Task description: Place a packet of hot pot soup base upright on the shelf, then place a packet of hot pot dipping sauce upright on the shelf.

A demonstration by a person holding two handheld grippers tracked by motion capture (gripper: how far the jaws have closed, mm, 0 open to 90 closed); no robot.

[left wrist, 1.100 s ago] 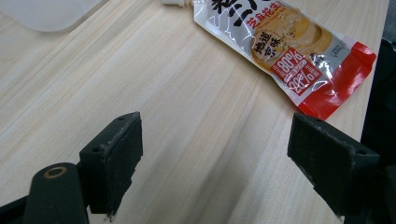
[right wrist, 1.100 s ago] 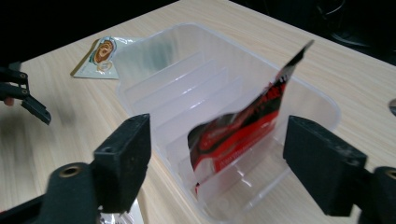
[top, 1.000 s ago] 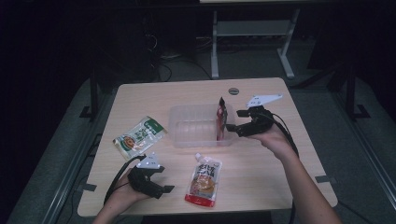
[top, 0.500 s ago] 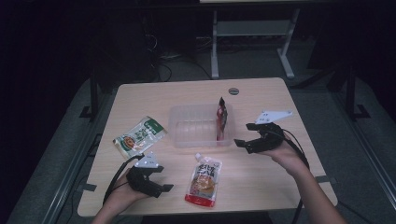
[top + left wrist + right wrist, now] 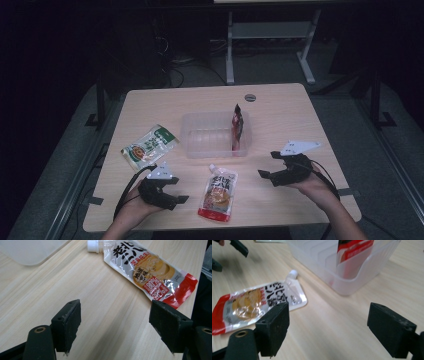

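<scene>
On the desk, seen from the high view, a clear tray sits in the middle with a red packet standing upright against its right wall. A green packet lies flat to the tray's left, and a spouted pouch lies flat in front of it, near the desk's front edge. The left gripper rests low at the front left, just beside the pouch, jaws apart. The right gripper is at the front right, well apart from the tray, jaws wide and holding nothing.

In the left gripper view, the jaws have just been closing a little yet stand open over bare wood, nothing between them; the pouch lies ahead, its white cap towards the tray's corner.

In the right gripper view, the jaws gape over bare desk. The pouch lies to the left, the tray ahead with the red packet inside.
</scene>
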